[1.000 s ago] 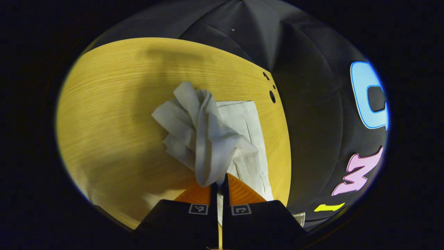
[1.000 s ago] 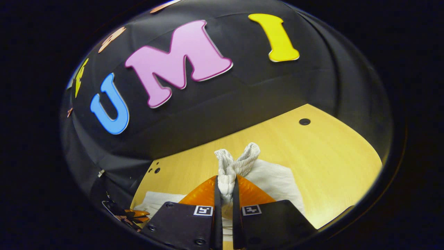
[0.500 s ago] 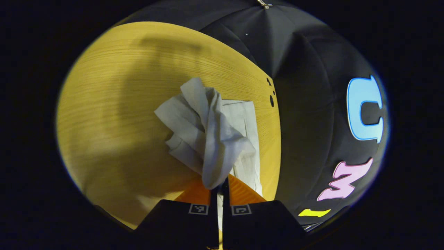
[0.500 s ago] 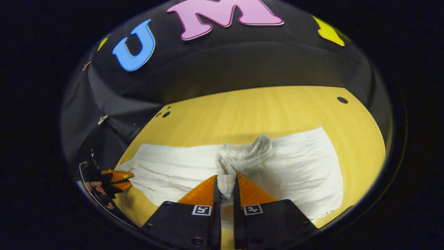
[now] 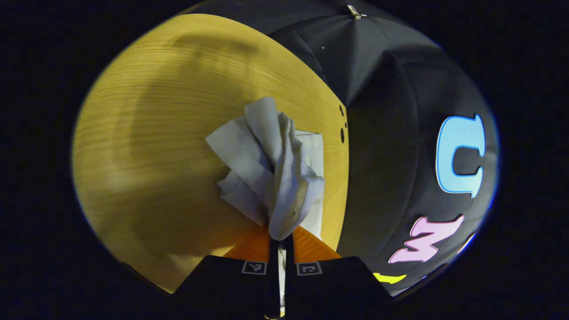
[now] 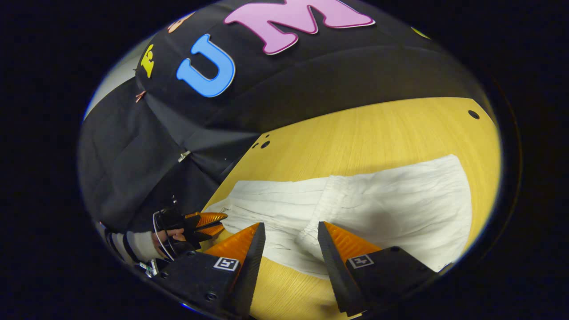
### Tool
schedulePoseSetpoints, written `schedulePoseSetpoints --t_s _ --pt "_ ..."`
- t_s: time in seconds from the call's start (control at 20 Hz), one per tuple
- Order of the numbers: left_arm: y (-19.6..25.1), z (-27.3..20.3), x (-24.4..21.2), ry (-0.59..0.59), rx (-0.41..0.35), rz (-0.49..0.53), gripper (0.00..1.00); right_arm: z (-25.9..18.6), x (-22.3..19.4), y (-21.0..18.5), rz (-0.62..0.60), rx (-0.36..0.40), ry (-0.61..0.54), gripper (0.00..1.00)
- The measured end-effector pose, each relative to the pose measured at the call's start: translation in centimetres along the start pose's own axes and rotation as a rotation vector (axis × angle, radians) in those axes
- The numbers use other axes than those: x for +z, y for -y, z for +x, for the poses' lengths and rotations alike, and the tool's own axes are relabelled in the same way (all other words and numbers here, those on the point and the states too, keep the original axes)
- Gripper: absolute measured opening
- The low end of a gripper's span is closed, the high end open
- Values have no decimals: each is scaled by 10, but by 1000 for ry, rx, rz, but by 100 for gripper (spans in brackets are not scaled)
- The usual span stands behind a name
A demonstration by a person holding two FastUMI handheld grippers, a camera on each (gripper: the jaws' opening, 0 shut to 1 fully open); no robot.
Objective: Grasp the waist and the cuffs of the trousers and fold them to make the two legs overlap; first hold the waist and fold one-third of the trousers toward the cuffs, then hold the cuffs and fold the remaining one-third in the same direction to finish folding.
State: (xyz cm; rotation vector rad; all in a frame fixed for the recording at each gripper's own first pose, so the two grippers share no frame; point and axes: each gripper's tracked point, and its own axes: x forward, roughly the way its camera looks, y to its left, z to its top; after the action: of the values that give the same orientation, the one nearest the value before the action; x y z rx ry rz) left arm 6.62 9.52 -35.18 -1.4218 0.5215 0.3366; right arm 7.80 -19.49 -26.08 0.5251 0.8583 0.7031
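Observation:
White trousers (image 6: 391, 209) lie flat across the wooden table (image 6: 355, 138), their elastic waist (image 6: 331, 198) folded over onto the middle of the legs. My right gripper (image 6: 291, 231) hovers just above that waist, open, with nothing between its fingers. In the right gripper view my left gripper (image 6: 220, 223) sits at the far cuff end, held by a hand in a striped sleeve (image 6: 129, 246). My left gripper (image 5: 281, 238) is shut on the cuffs (image 5: 271, 164), which bunch up in front of it, lifted off the table (image 5: 155, 133).
The black cloth wall (image 6: 133, 146) runs close behind the table's far edge. Small round holes (image 6: 265, 144) mark the tabletop near the cuff end, and another hole (image 6: 473, 114) lies at the far right corner. Bare wood stretches beyond the trousers.
My right gripper has opened and let go of the waist, which now lies folded onto the trousers. My left gripper still holds the cuffs and has turned slightly.

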Motion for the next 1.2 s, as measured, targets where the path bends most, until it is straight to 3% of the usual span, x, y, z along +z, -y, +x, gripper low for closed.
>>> schedulePoseSetpoints --t_s 0.1,0.35,0.45,0.75,1.2 --pt "21 -4 0 8 -77 -29 7 -17 0 16 17 -40 15 73" --pt "36 -2 -1 33 -125 -75 6 -77 9 39 20 -127 46 73" --pt "45 -5 -4 49 -135 -30 6 -100 19 43 35 -140 78 73" --pt "117 -13 -45 36 -242 332 6 -159 36 66 69 -199 160 73" --pt "175 -1 -165 -67 -282 870 6 -237 39 116 161 -298 251 73"
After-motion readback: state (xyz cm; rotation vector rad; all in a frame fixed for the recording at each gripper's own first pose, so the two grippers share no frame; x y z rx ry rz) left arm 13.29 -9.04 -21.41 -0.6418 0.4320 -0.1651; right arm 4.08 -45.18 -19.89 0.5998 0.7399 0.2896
